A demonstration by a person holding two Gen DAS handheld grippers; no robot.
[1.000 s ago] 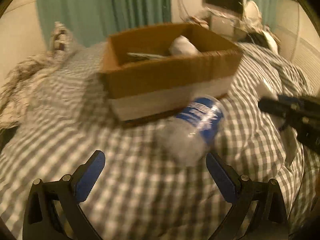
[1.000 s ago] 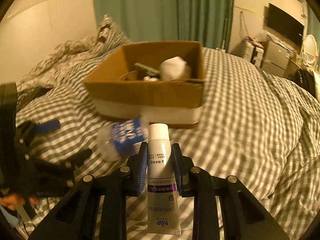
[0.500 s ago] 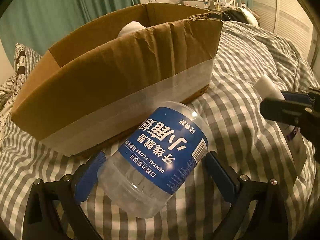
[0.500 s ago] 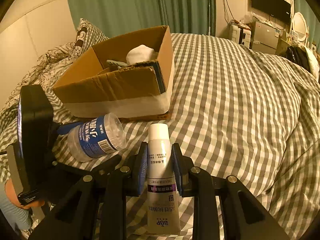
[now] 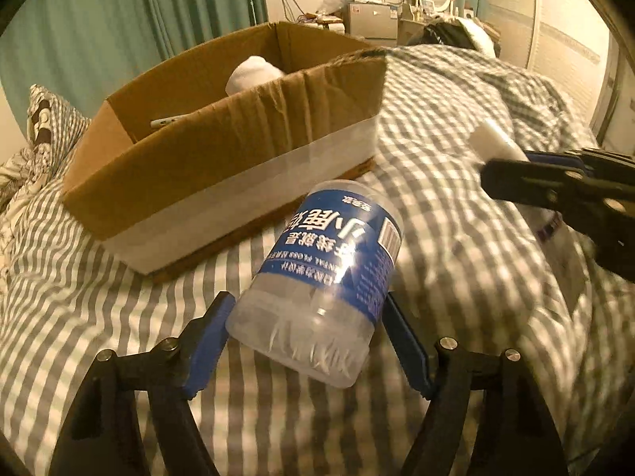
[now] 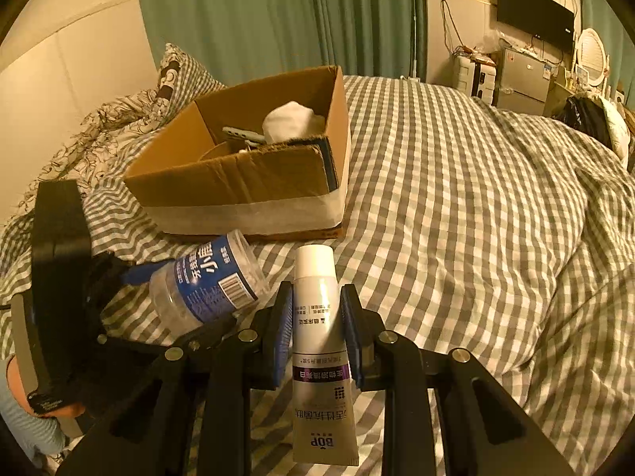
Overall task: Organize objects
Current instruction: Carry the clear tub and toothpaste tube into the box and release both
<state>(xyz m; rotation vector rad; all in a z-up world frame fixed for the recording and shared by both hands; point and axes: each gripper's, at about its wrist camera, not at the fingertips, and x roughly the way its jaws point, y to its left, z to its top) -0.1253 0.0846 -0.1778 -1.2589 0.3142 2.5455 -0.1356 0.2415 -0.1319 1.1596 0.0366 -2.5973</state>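
My left gripper point(image 5: 305, 329) is shut on a clear dental floss jar point(image 5: 325, 277) with a blue label, held tilted above the checked bed cover in front of the cardboard box point(image 5: 222, 182). The jar also shows in the right wrist view point(image 6: 206, 281). My right gripper point(image 6: 315, 317) is shut on a white toothpaste tube point(image 6: 319, 329), cap pointing toward the box point(image 6: 246, 190). The tube and right gripper show at the right of the left wrist view point(image 5: 516, 158). The open box holds a white bundle point(image 6: 291, 119) and a few small items.
The grey checked duvet point(image 6: 456, 218) covers the bed, rumpled at the right. A patterned pillow point(image 6: 178, 75) lies behind the box. Green curtains, a wall TV and cluttered shelves stand at the far side. The left gripper's body point(image 6: 59, 277) fills the left of the right wrist view.
My left gripper closed in on the floss jar, shut on it and raised it slightly. My right gripper kept its hold on the tube and shifted little.
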